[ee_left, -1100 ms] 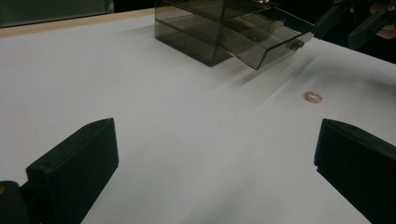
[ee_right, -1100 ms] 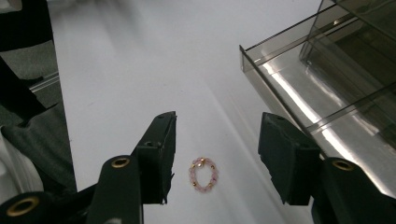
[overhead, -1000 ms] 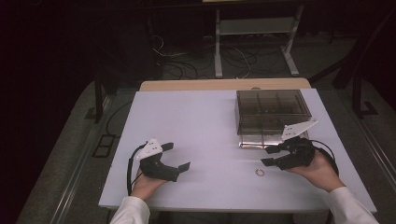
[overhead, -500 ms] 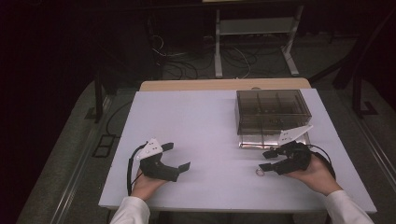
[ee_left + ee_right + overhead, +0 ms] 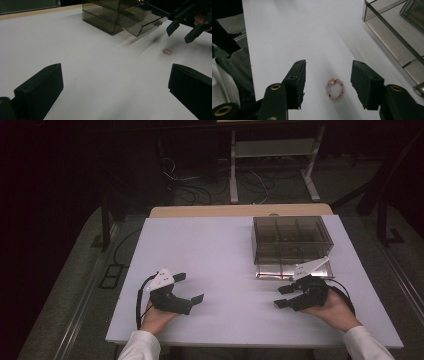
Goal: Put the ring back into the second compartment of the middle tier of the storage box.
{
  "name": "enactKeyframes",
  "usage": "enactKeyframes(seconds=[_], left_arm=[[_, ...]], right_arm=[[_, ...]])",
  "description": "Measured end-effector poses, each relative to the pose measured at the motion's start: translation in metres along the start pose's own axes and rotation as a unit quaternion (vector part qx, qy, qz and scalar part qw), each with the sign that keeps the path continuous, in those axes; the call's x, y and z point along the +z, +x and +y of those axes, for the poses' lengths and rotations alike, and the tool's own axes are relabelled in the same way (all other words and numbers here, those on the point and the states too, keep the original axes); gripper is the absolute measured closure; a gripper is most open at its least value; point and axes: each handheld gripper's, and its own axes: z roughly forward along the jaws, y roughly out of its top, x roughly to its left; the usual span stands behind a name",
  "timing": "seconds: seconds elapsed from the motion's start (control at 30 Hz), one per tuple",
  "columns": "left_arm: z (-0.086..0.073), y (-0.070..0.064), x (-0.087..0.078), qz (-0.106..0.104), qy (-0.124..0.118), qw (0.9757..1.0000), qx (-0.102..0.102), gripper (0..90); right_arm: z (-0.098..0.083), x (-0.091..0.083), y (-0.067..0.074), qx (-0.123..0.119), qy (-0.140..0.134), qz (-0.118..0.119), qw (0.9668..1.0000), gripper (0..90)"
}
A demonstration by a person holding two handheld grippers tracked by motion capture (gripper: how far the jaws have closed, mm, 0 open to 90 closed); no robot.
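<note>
A small pink beaded ring (image 5: pixel 334 90) lies flat on the white table (image 5: pixel 225 250); it also shows as a tiny ring (image 5: pixel 167 51) in the left gripper view. My right gripper (image 5: pixel 328 75) is open, one jaw on either side of the ring, not touching it. In the high view my right gripper (image 5: pixel 281 296) sits low at the table's near right. My left gripper (image 5: pixel 189 287) rests open at the near left, with nothing between its jaws. A smoky clear drawer box (image 5: pixel 291 237) stands at the far right, its bottom drawer (image 5: pixel 292 270) pulled out toward me.
The open drawer (image 5: pixel 397 37) is close to my right gripper's right side. A wooden tabletop edge (image 5: pixel 210 211) lies behind the white table. Cables and a metal stand (image 5: pixel 270 150) are on the dark floor beyond. The table's near edge is just under both hands.
My right gripper has moved toward the near edge and slightly left, coming down around the ring. The left gripper has stayed put.
</note>
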Motion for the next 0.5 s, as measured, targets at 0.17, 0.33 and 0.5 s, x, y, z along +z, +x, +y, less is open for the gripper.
enactKeyframes(seconds=[0.17,0.33,0.5], left_arm=[[-0.0001,-0.0001,0.0002,0.000,0.001,1.0000,0.001,0.0],[0.0000,-0.0003,0.0001,0.000,0.001,1.0000,0.001,0.0],[-0.0001,-0.0002,0.0002,0.000,0.001,1.0000,0.001,0.0]], right_arm=[[-0.0017,0.0032,0.0013,0.000,0.004,0.003,1.0000,44.9],[-0.0038,0.0065,0.0021,-0.002,0.007,0.004,1.0000,44.9],[-0.0036,0.0084,0.0041,-0.006,0.012,0.005,0.9999,44.9]])
